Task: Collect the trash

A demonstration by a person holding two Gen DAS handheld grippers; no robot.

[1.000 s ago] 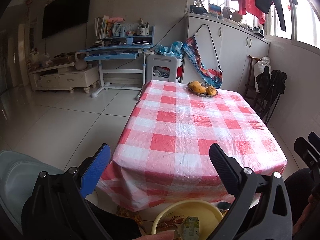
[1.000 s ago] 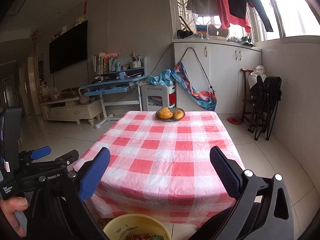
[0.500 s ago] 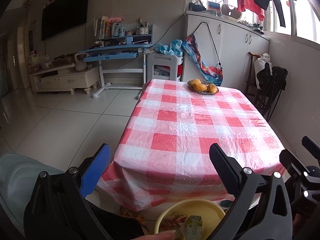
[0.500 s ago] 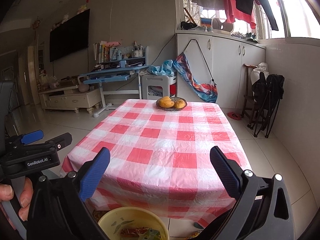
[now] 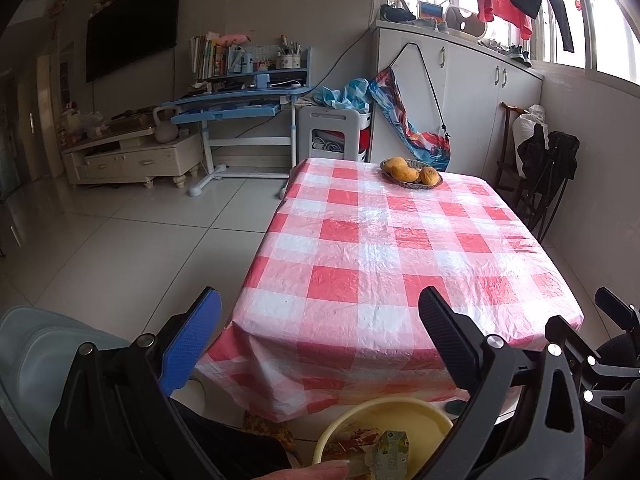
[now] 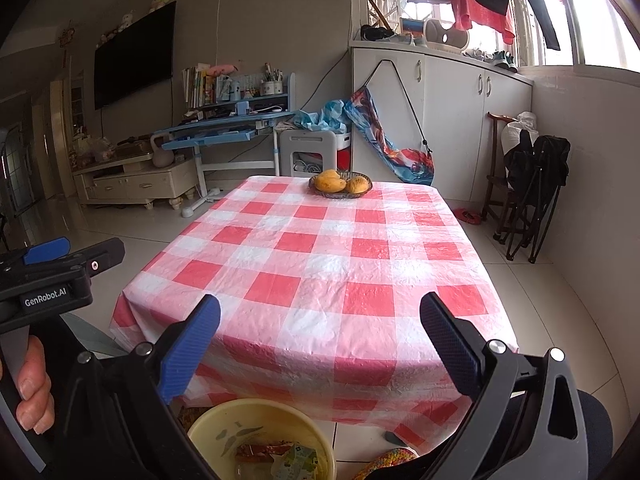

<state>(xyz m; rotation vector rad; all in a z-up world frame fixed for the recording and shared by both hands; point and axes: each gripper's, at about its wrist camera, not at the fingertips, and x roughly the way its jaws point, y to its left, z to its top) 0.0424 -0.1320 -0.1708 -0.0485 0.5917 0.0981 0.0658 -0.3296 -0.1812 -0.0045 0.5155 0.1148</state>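
Both views have pulled back and up since a second ago; more of the red-and-white checked bench shows. Left tool and right tool both spread wide, gripping nothing. Round yellow plastic bin at 6 o'clock below the bench edge, wrapper trash inside.
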